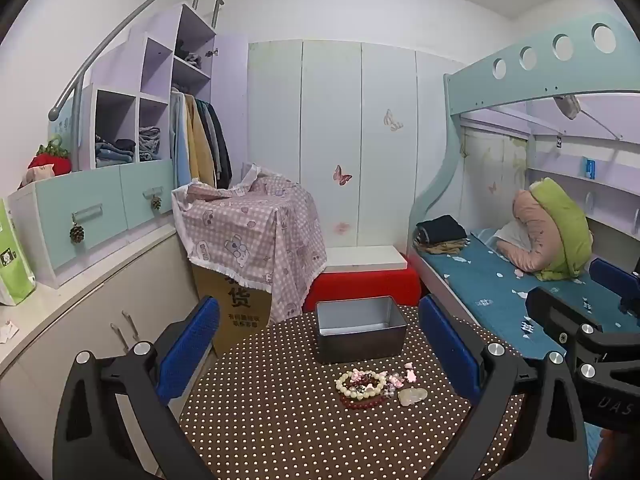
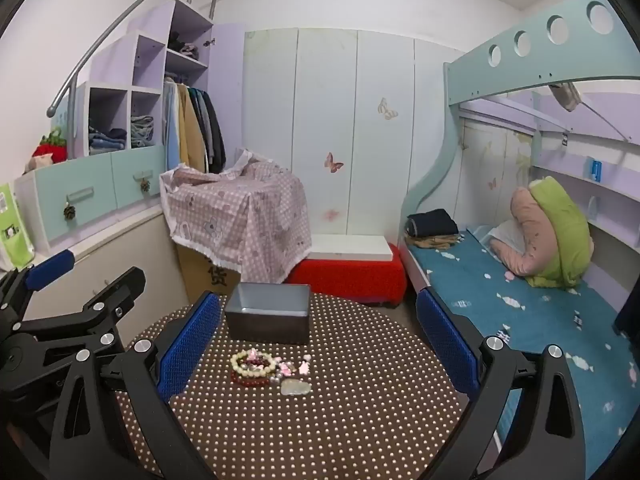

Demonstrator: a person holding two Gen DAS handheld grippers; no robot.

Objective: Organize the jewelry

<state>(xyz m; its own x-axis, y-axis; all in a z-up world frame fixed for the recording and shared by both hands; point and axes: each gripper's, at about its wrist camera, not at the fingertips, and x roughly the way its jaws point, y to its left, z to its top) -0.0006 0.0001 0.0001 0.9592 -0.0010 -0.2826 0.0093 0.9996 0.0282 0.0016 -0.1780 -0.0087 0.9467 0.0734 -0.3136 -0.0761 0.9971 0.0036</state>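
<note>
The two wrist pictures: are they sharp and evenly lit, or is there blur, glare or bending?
Left wrist view: sharp, soft even light, no glare; the bed frame bows from the fisheye, corners black. Right wrist view: equally sharp; the beads and metal box are clear, the railing curves, edges dark.

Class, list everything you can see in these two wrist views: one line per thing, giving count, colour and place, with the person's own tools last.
Table: one, brown with pale dots, in front.
Tin box: one, grey metal, open, empty, far side of table.
Cream bead bracelet: one, table centre.
Red bead bracelet: one, under the cream one.
Pale stone pendant: one, whitish, right of bracelets.
Pink charms: several, beside bracelets.
Bed: one, blue sheet, right.
Left claw: one, blue pads, open, empty.
Right claw: one, blue pads, open, empty.
</note>
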